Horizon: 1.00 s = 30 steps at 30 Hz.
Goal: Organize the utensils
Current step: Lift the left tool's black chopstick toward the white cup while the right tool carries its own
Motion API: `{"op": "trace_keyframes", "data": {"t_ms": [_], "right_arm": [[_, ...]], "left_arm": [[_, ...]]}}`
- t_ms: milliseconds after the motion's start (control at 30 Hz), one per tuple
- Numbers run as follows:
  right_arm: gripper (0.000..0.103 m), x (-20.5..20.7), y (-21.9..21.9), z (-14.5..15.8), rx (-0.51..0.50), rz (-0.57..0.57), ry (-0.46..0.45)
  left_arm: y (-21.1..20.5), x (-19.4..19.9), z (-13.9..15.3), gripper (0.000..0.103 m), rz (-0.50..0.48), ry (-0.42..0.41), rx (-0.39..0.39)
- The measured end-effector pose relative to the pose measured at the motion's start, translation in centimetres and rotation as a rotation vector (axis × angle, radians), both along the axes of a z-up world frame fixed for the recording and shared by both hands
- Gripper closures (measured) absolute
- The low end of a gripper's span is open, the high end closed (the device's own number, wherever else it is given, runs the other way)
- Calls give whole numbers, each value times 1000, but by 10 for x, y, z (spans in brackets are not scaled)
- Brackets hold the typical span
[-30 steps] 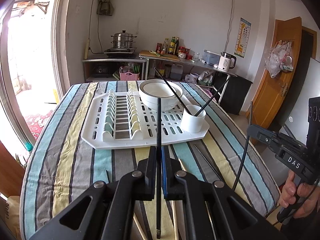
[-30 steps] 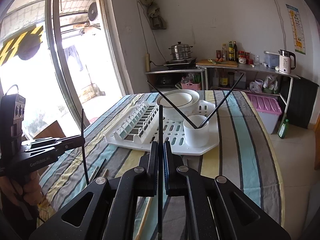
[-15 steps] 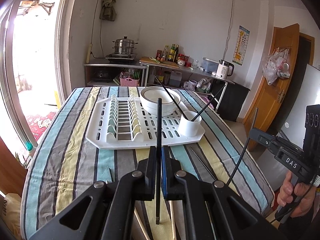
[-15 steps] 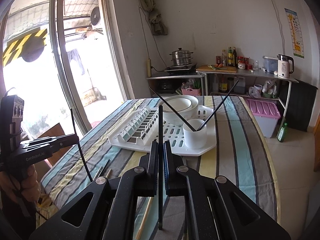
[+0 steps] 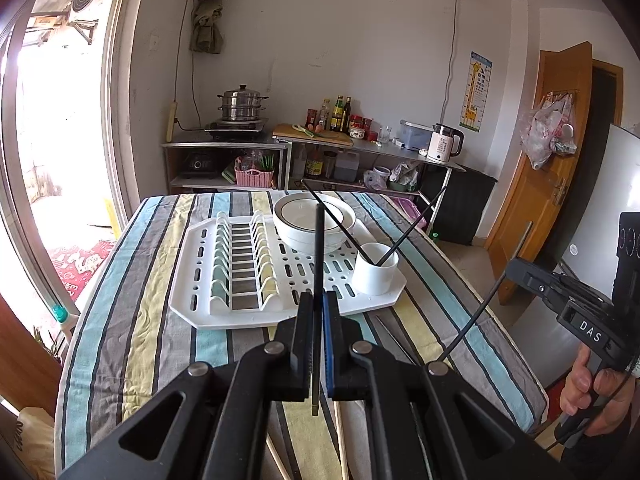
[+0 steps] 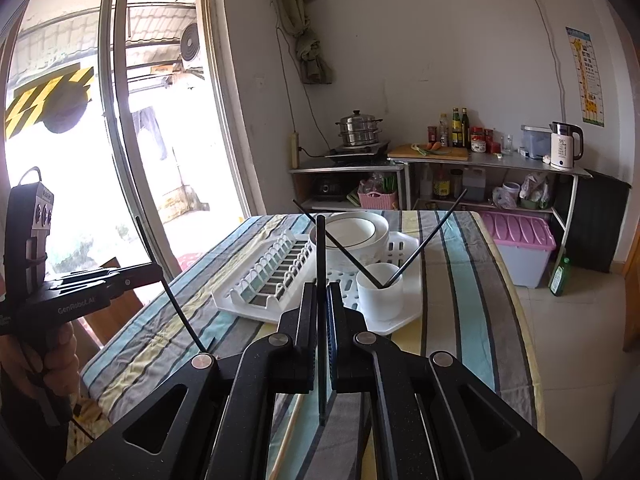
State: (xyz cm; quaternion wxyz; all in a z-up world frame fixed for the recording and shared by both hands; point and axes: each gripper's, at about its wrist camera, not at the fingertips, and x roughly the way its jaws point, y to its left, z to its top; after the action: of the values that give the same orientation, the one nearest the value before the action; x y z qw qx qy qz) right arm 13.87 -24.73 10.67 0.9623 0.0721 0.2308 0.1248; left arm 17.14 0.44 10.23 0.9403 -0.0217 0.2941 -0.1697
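My left gripper (image 5: 316, 300) is shut on a black chopstick (image 5: 318, 248) that stands upright between its fingers. My right gripper (image 6: 321, 292) is shut on another black chopstick (image 6: 320, 256), also upright. Both are held above the near end of the striped table. A white cup (image 5: 375, 268) on the white drying rack (image 5: 224, 304) holds two black chopsticks that lean apart. The cup also shows in the right wrist view (image 6: 380, 290). The right gripper shows at the right of the left wrist view (image 5: 516, 268), the left gripper at the left of the right wrist view (image 6: 154, 270).
A white bowl (image 5: 314, 222) sits on the rack behind the cup. Loose chopsticks (image 5: 392, 340) lie on the striped tablecloth near the front edge. Behind the table stand metal shelves with a steamer pot (image 5: 241, 106), bottles and a kettle (image 5: 444, 146). A pink-lidded bin (image 6: 520, 248) stands right of the table.
Both grippers have lifted and drawn back from the rack with their chopsticks, so the table and rack look smaller and lower in both views.
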Motion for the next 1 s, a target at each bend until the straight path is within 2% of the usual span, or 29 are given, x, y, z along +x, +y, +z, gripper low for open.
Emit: {"op": "trace_keyframes", "data": {"t_ms": [367, 700, 1000], "right_arm": [[99, 20, -15, 23, -28, -26, -30], [99, 56, -33, 50, -11, -55, -78], [99, 91, -39, 60, -6, -64, -98]], "left_arm": [[-39, 34, 25, 98, -65, -9, 16], [-68, 76, 55, 98, -102, -24, -42], [-92, 122, 63, 98, -113, -15, -61]]}}
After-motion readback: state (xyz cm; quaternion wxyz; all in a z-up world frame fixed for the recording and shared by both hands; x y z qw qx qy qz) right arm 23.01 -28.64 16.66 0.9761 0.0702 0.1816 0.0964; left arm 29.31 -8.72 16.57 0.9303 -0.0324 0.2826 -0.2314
